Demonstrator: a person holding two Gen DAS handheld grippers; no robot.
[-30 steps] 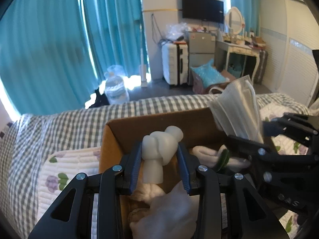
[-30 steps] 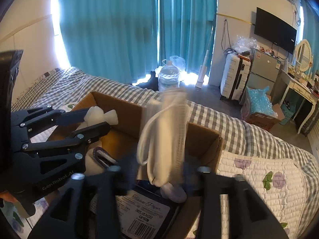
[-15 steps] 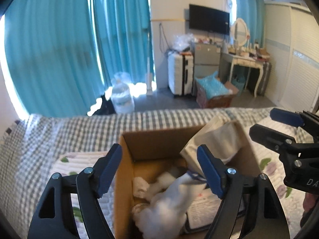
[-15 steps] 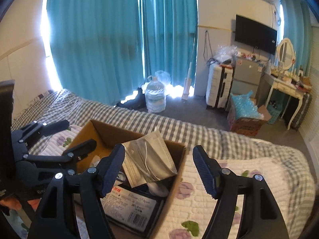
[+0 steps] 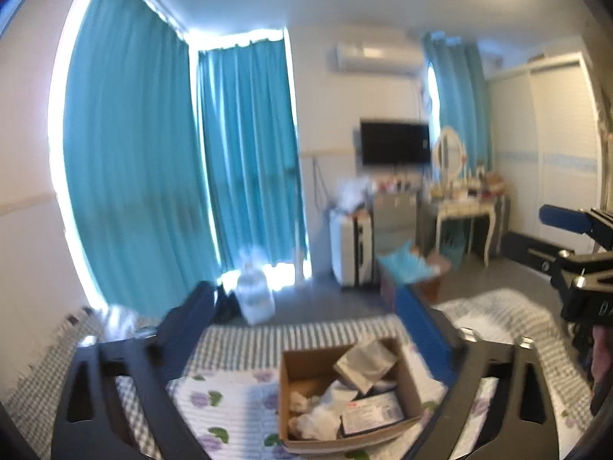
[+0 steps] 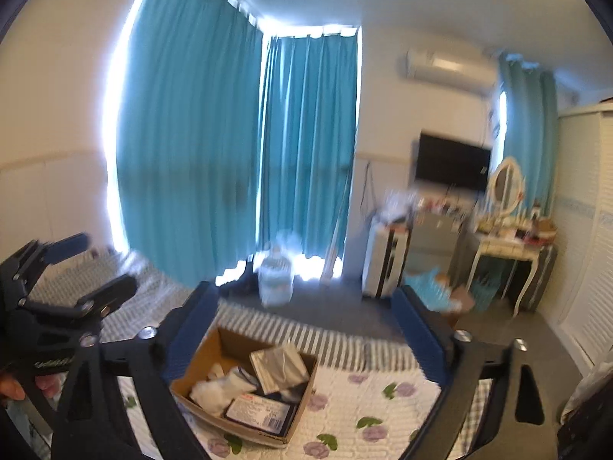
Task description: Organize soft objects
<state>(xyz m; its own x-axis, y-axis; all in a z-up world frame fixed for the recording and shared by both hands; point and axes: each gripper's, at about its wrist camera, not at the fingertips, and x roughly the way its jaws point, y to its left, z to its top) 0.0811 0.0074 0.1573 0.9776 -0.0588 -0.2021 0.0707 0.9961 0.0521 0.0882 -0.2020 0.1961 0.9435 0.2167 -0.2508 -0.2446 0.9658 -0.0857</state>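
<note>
Soft objects sit inside the cardboard box (image 5: 346, 393), which in the left wrist view lies below and ahead of the left gripper (image 5: 306, 326), framed between its two spread fingers. That gripper is released and carries nothing. Inside the box, a grey face mask (image 5: 366, 364) leans against the far right corner, white soft pieces (image 5: 318, 410) crowd the near left, and a flat labelled packet (image 5: 373, 416) lies at the near right. The box rests on a floral quilt (image 5: 226, 410). The right gripper (image 5: 574, 257) shows at the right edge, well apart from the box.

From the right wrist view, the right gripper (image 6: 306, 318) is likewise released and empty, high above the box (image 6: 245, 379), which lies below and slightly left of its fingers. The mask (image 6: 277, 366) stands propped against the far wall, white pieces (image 6: 220, 385) beside the packet (image 6: 258, 414).

Risks, as I judge them: the propped mask could slide out over the rim if the box is jostled; the quilt is a yielding base, so a push on one wall may tip the box; blurred frames suggest quick motion, and a hasty reach could clip the rim or knock the two grippers together.
</note>
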